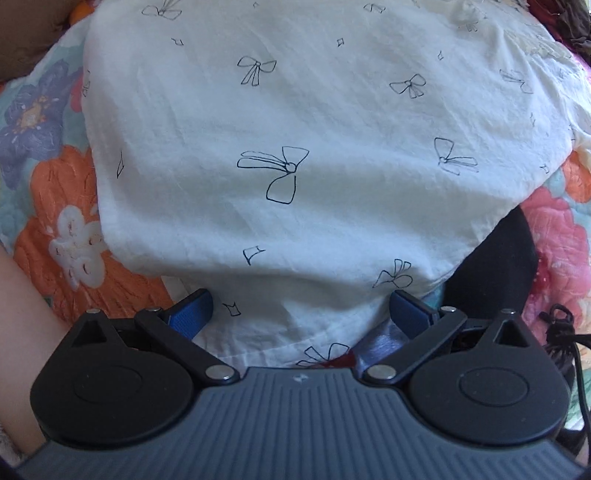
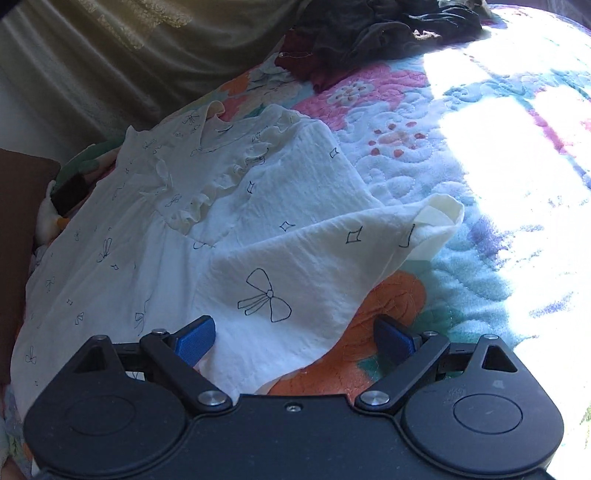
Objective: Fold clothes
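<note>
Basically a floral quilt (image 2: 424, 155) covers the whole bed, with hard sun glare washing out its right side in the right wrist view. Spread on it lies the dress (image 2: 177, 236), white with black bow and diamond doodles, ruffled neckline toward the far end, skirt toward both cameras. In the left wrist view the dress (image 1: 288, 122) fills most of the frame, fairly flat, quilt (image 1: 48, 155) showing at both sides. One skirt corner (image 2: 439, 214) is flipped up and creased over, lying on the quilt at right of the dress.

Dark clothes (image 2: 388, 26) sit piled at the far end of the bed, well apart from the dress. A beige curtain (image 2: 110, 55) hangs behind. A black cloth (image 1: 495, 258) pokes out from under the dress's right edge; can't tell what garment it is.

Left gripper (image 1: 301, 310): jaws spread wide, blue pads on either side of the near hem, fabric lying between them, nothing pinched. Right gripper (image 2: 295, 338): jaws also spread wide, left pad just at the skirt edge, right pad over bare quilt, nothing held. Part of a bare forearm (image 1: 18, 332) shows at lower left of the left wrist view.
</note>
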Motion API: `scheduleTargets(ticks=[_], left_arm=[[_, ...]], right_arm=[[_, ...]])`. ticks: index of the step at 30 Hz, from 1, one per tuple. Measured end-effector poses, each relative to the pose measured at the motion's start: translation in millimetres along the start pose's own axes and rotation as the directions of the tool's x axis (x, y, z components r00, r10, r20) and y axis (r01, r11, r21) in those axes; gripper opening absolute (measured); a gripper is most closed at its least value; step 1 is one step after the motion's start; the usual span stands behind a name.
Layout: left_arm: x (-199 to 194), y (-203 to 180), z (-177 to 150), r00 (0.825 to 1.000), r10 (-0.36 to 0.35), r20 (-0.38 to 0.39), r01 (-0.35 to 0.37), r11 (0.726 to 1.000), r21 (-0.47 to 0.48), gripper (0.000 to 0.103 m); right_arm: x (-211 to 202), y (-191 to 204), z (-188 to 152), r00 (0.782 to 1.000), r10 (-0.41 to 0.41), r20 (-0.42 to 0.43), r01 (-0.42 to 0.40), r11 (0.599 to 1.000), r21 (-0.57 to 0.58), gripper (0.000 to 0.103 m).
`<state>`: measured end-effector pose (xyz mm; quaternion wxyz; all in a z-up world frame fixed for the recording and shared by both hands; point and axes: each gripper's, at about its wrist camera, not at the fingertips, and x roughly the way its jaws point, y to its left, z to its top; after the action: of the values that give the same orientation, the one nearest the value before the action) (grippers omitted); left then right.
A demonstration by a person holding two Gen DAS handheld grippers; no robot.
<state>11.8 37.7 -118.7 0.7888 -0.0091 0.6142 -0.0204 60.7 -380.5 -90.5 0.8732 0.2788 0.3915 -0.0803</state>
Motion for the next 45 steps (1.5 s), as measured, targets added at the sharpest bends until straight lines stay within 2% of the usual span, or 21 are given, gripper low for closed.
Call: scheduleTargets(ticks=[1, 2, 3, 4, 5, 6, 8, 9, 11, 13, 15, 19, 21, 25, 29, 31, 34, 39, 42, 43, 45], left_arm=[[-1, 3, 0, 1.000, -0.007, 0.021, 0.007, 1.000, -0.017, 0.103], [-4, 6, -1, 0.999, -0.003, 0.051, 0.005, 0.999, -0.036, 0.096], [-8, 8, -2, 0.997, 0.005, 0.081, -0.001, 0.999, -0.052, 0.088], [-13, 8, -2, 0.993, 0.022, 0.117, -0.018, 0.999, -0.037, 0.065], [-17, 7, -2, 0.990, 0.031, 0.138, -0.029, 0.999, -0.013, 0.052], [-20, 6, -2, 0.988, 0.035, 0.153, -0.037, 0.999, 0.010, 0.047], [-27, 8, 0, 0.982, 0.038, 0.183, -0.042, 0.999, 0.020, 0.023], [-31, 9, 1, 0.980, 0.031, 0.196, -0.034, 0.999, 0.013, 0.020], [-39, 14, 5, 0.975, 0.009, 0.221, -0.007, 1.000, -0.009, 0.007], [-46, 15, 15, 0.966, -0.002, 0.258, 0.005, 1.000, -0.010, 0.003], [-60, 14, 25, 0.946, 0.003, 0.325, -0.006, 1.000, 0.008, 0.003], [-86, 16, 61, 0.890, 0.013, 0.457, -0.026, 0.999, 0.023, 0.003], [-96, 24, 82, 0.875, -0.004, 0.484, -0.005, 1.000, 0.016, 0.003], [-109, 42, 128, 0.866, -0.046, 0.497, 0.041, 0.999, 0.021, 0.003], [-109, 53, 177, 0.846, -0.012, 0.533, -0.009, 0.999, 0.036, 0.003], [-102, 63, 203, 0.847, -0.003, 0.531, -0.016, 0.999, 0.032, 0.003], [-81, 87, 245, 0.862, -0.015, 0.507, 0.011, 1.000, 0.012, 0.003], [-38, 128, 313, 0.885, -0.005, 0.466, 0.033, 0.998, -0.052, 0.003], [-18, 144, 352, 0.877, 0.033, 0.479, -0.005, 0.998, -0.060, 0.003], [-10, 144, 364, 0.865, 0.056, 0.498, -0.041, 0.998, -0.040, 0.003], [12, 147, 381, 0.861, 0.121, 0.493, -0.114, 0.993, -0.044, 0.003]], right_arm=[[0, 1, 3, 1.000, 0.006, 0.014, -0.006, 1.000, -0.005, 0.094], [1, 1, 6, 0.999, 0.015, 0.031, -0.014, 1.000, -0.014, 0.085], [1, 1, 9, 0.999, 0.025, 0.045, -0.024, 0.999, -0.025, 0.066], [3, 1, 12, 0.998, 0.033, 0.045, -0.031, 0.999, -0.033, 0.055], [5, 1, 14, 0.998, 0.041, 0.039, -0.040, 0.998, -0.039, 0.035], [6, 1, 16, 0.998, 0.052, 0.036, -0.050, 0.998, -0.043, 0.016], [7, 4, 19, 0.997, 0.069, 0.044, -0.067, 0.996, -0.059, 0.008], [5, 8, 21, 0.996, 0.070, 0.053, -0.066, 0.994, -0.082, 0.005], [0, 21, 26, 0.995, 0.071, 0.072, -0.060, 0.988, -0.145, 0.005], [-6, 35, 35, 0.992, 0.095, 0.088, -0.075, 0.975, -0.207, 0.005], [-9, 54, 50, 0.989, 0.121, 0.090, -0.090, 0.952, -0.294, 0.005], [-10, 100, 91, 0.990, 0.089, 0.110, -0.016, 0.845, -0.534, 0.004], [-12, 120, 116, 0.989, 0.100, 0.111, -0.016, 0.809, -0.588, 0.004], [-16, 168, 165, 0.991, 0.106, 0.082, -0.027, 0.753, -0.657, 0.004], [1, 219, 201, 0.999, 0.029, 0.032, 0.001, 0.726, -0.688, 0.004], [20, 244, 214, 1.000, -0.010, 0.009, 0.013, 0.704, -0.710, 0.003], [57, 272, 229, 0.999, -0.032, -0.003, 0.021, 0.705, -0.709, 0.003], [119, 299, 251, 0.999, 0.038, -0.005, -0.032, 0.752, -0.659, 0.003], [156, 312, 265, 0.997, 0.074, -0.008, -0.062, 0.766, -0.640, 0.003], [167, 314, 271, 0.997, 0.077, -0.006, -0.064, 0.773, -0.631, 0.003], [189, 315, 284, 0.998, 0.067, -0.002, -0.055, 0.796, -0.603, 0.003]])
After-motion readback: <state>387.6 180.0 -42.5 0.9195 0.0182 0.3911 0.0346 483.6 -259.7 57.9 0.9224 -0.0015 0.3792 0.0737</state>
